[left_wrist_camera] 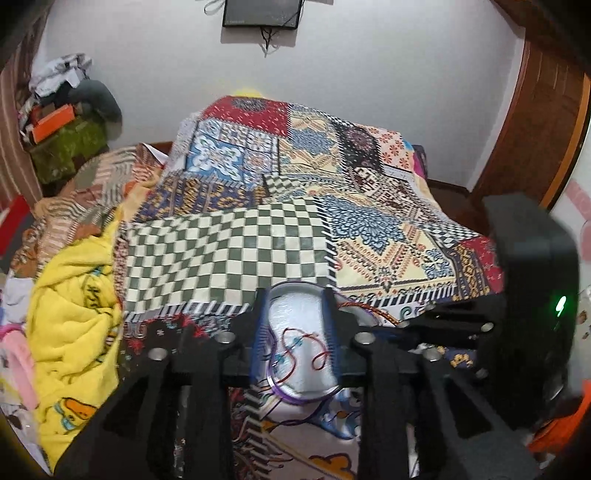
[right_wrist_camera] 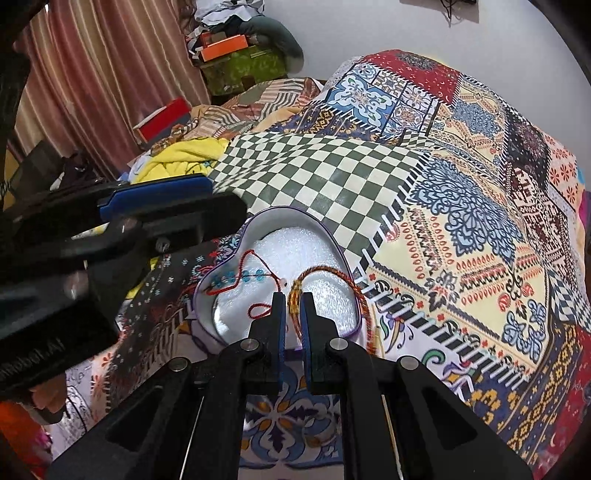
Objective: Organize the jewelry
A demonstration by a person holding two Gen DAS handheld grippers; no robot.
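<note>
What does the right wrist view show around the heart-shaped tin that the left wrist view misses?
Only the right wrist view: the right tongs pinching an orange braided bracelet at the heart-shaped tin, with the bracelet draped over the tin's rim onto the bedspread; also the striped curtain.

Only the left wrist view: the left tongs open, straddling the tin, and a dark frame on the wall.

Both: the tin, the red cord bracelet with blue beads, the bedspread and the yellow towel.
</note>
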